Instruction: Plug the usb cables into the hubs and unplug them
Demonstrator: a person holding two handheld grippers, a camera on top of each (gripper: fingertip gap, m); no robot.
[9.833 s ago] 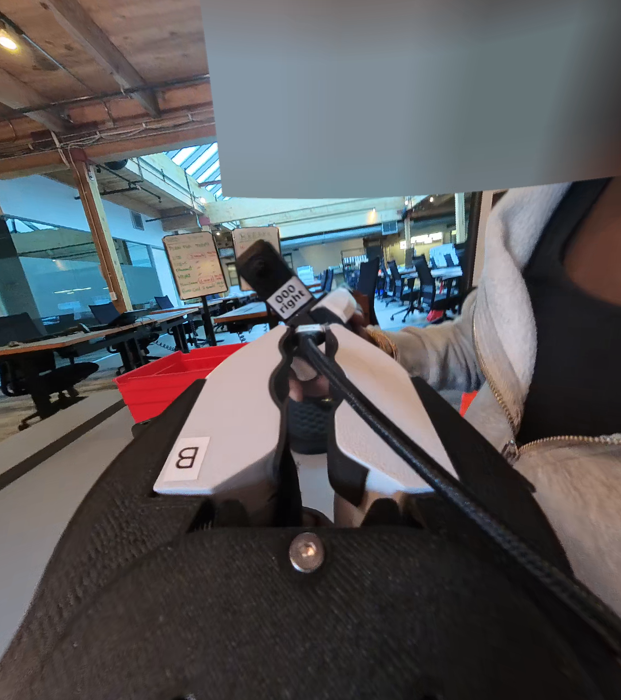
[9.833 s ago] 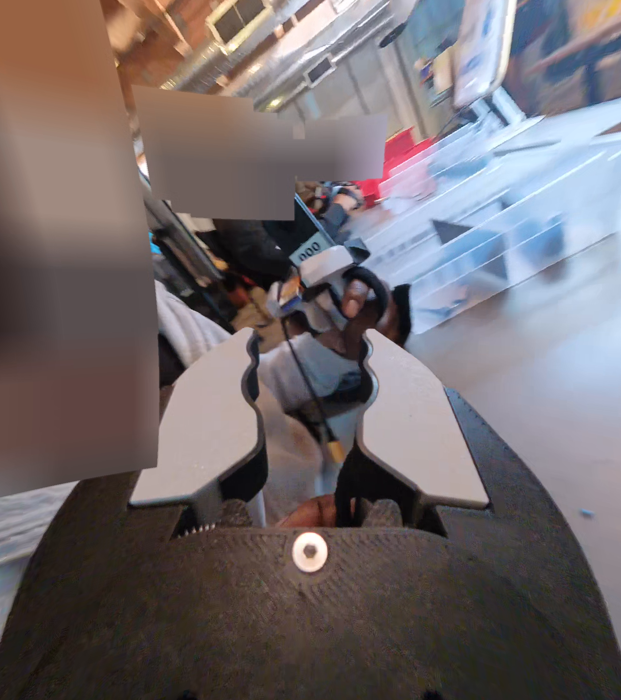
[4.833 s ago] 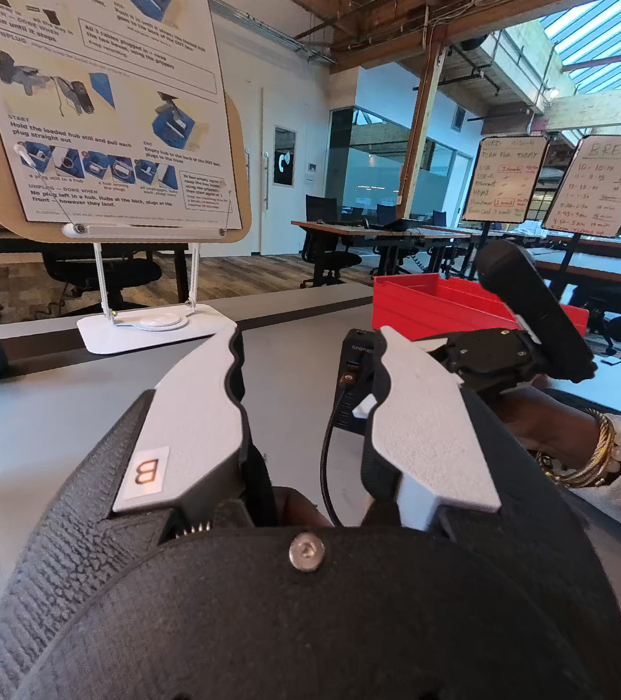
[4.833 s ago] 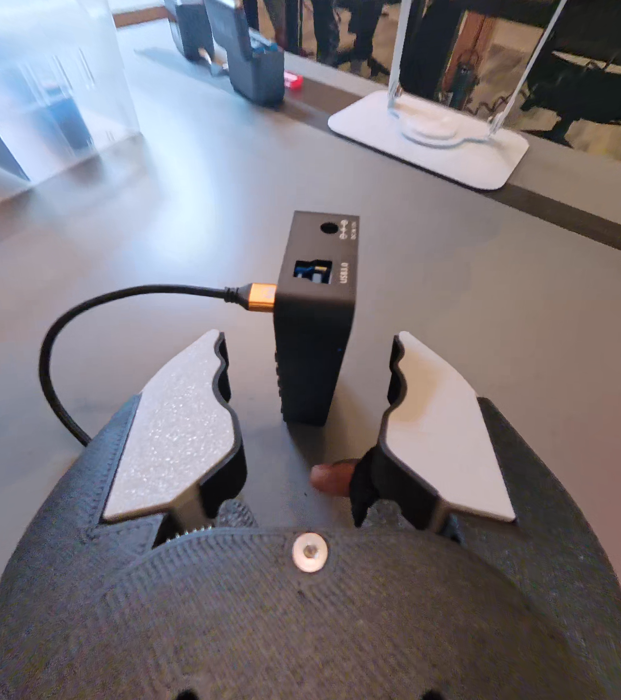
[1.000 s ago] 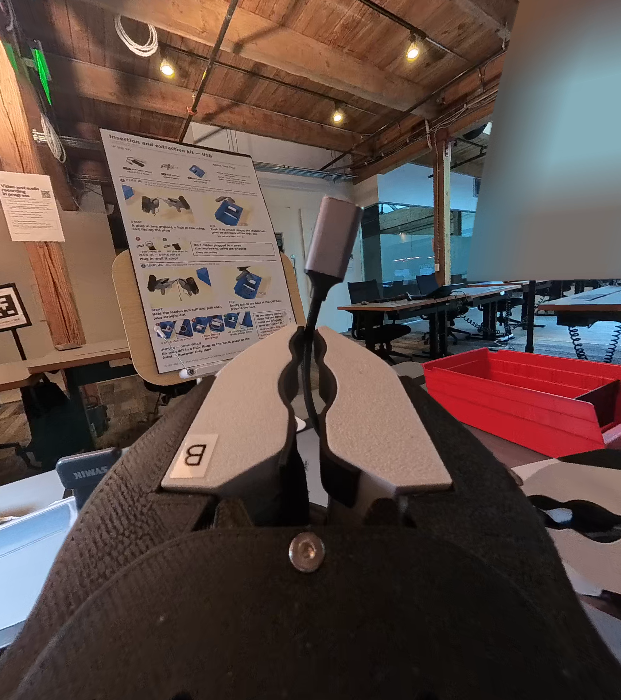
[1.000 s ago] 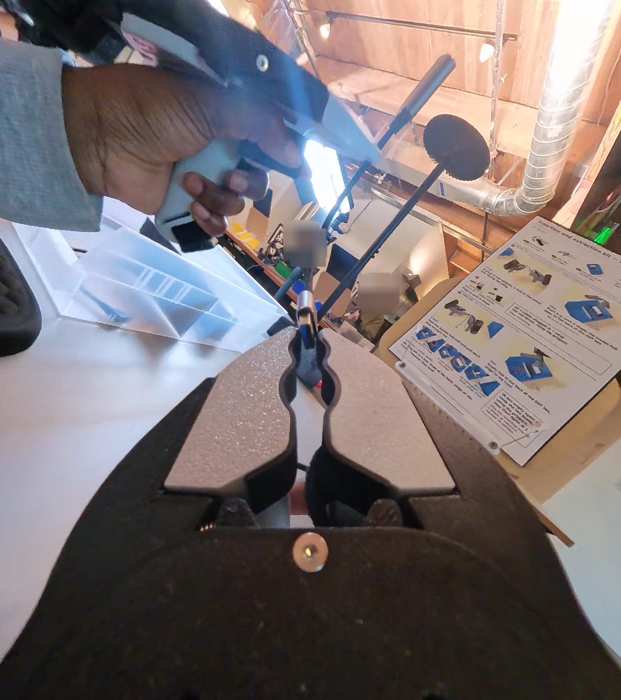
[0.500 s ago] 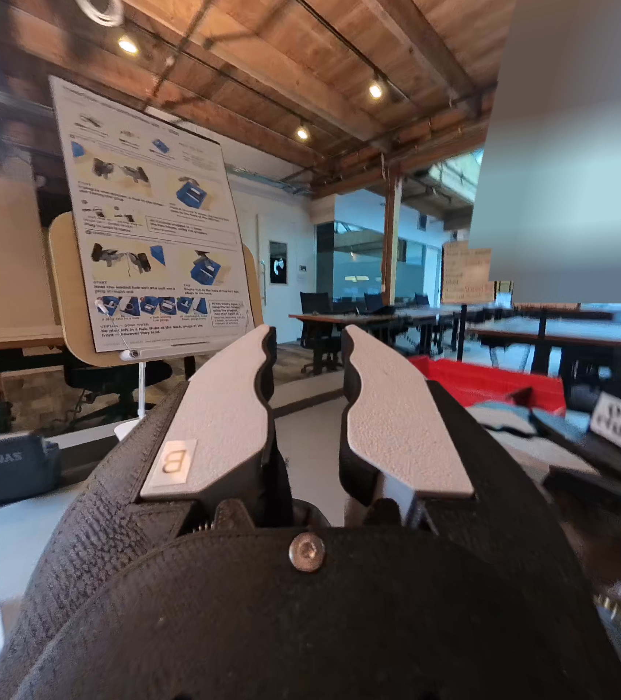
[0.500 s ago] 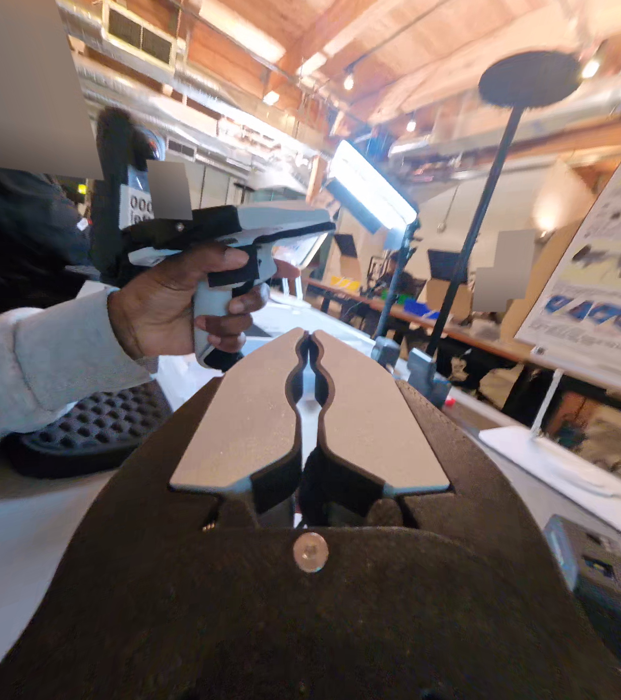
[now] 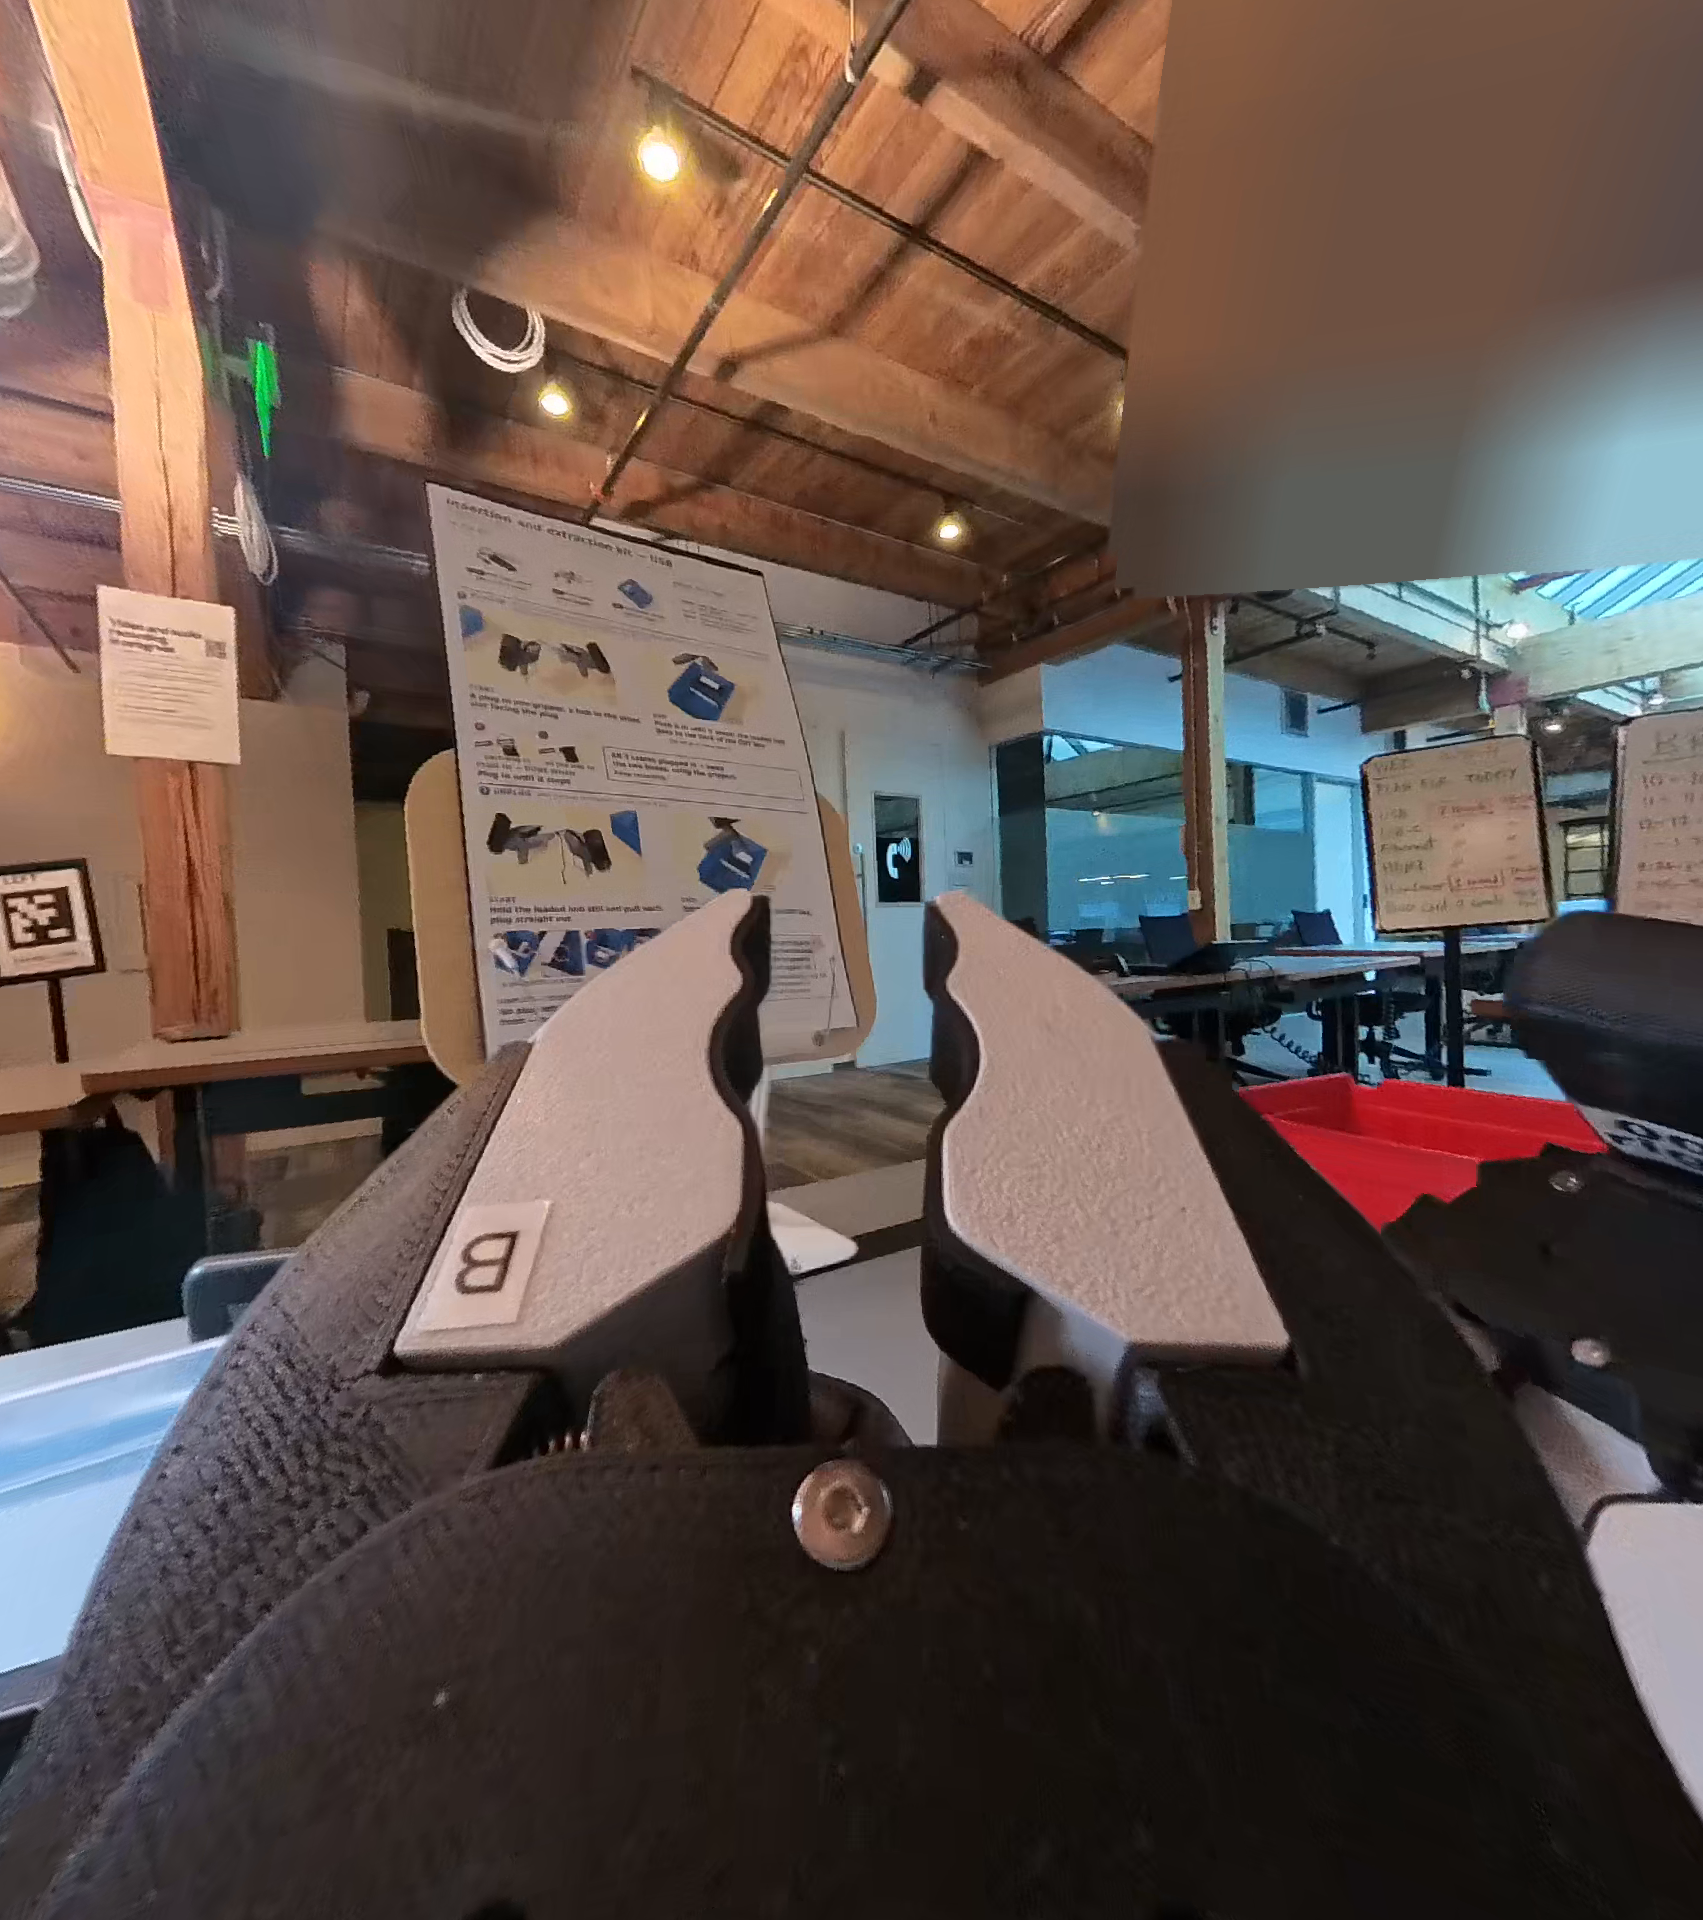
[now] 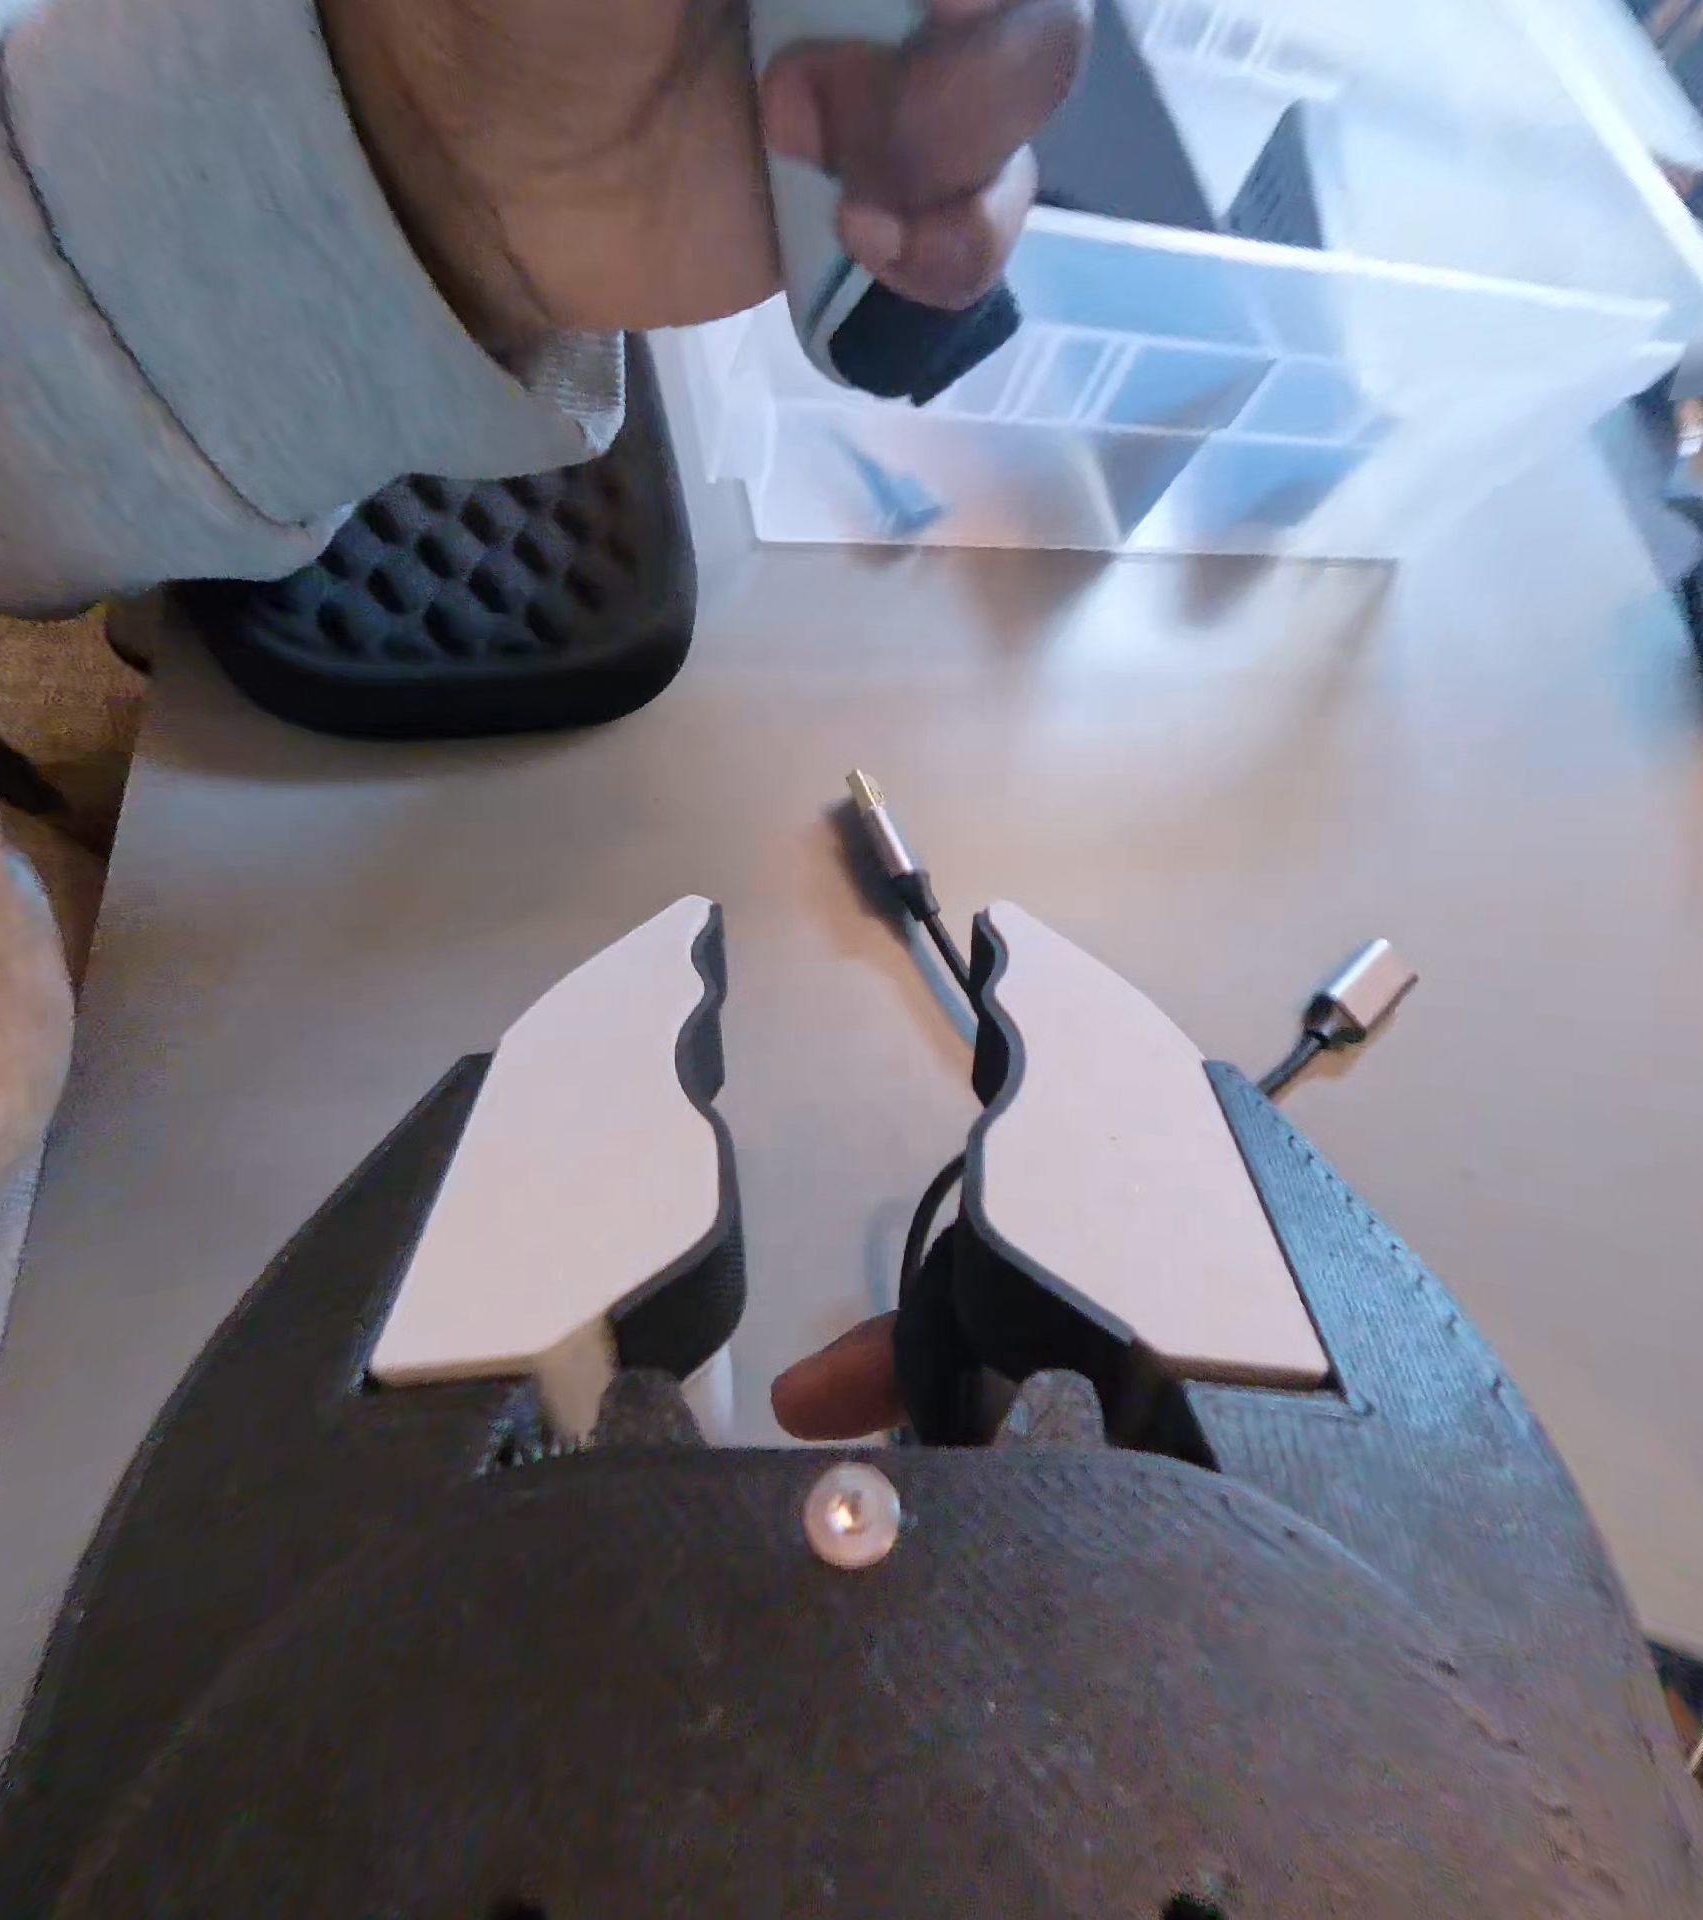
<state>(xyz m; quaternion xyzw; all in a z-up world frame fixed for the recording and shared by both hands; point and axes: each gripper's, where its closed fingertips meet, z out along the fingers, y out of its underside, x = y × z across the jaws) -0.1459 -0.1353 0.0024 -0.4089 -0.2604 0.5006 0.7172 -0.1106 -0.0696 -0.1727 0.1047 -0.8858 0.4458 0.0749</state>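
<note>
1. The desk [image 10: 1242, 727] fills the right wrist view as the right gripper looks down on it; a second ago that camera pointed out across the room. The desk is the landmark for the rest.
2. The left gripper [image 9: 847, 935] stands spread and empty, aimed level above the desk at the instruction board [image 9: 618, 727] on its stand at the desk's far edge. A second ago it pinched the cable just below a grey adapter head; that hold has been let go.
3. The right gripper [image 10: 847, 925] is spread too, with nothing between its fingers, hovering over the near middle of the desk. A second ago it was pressed onto a plug.
4. The clear divided bin [image 10: 1190, 416] sits at the far side of the desk, and a black dimpled pad [image 10: 473, 613] at its far left.
5. The usb cable [image 10: 940, 956] lies loose on the desk, partly under the right gripper: its plug [image 10: 878, 831] points away, toward the bin, and its grey socket end [image 10: 1361, 987] lies to the right.
6. My reading: both ends are separated and dropped, so an unplug step looks finished and the next grasp has yet to start.
</note>
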